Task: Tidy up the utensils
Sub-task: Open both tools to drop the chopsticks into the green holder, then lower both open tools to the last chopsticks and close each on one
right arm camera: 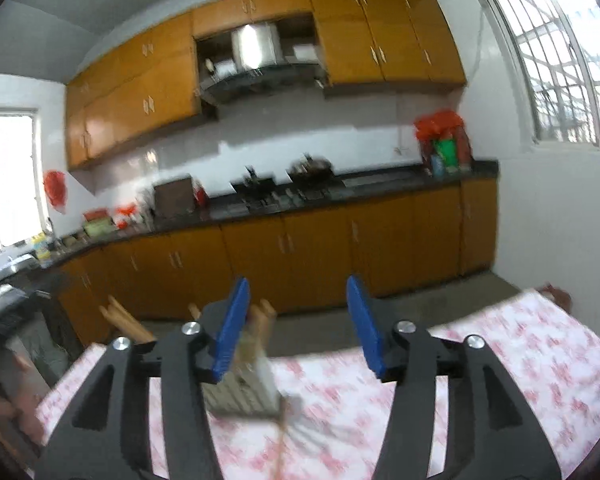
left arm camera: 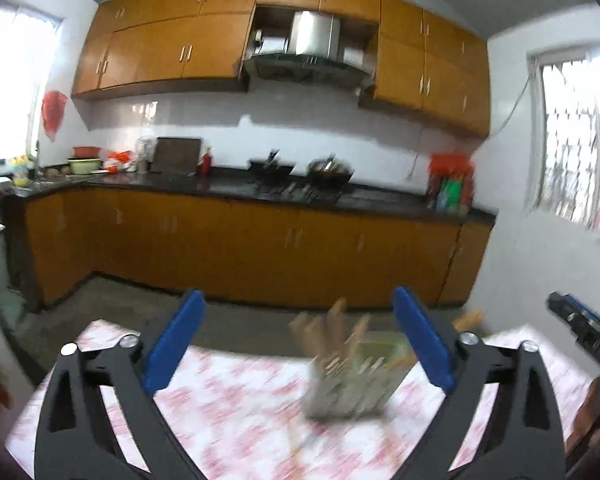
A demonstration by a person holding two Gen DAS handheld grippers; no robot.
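A pale, boxy utensil holder, blurred, stood on the table, whose cloth bore a pink floral print. Wooden handles stuck up from it. The left gripper, black with flat blue pads, gaped wide and empty, the holder ahead between its fingers, nearer the right one. The right gripper stood partly spread, holding nothing; the holder sat just behind its left finger. Beyond ran orange cabinets under a dark counter with a stove.

Glossy wooden cabinets — dark polished countertop; wooden utensil handles — blurred.
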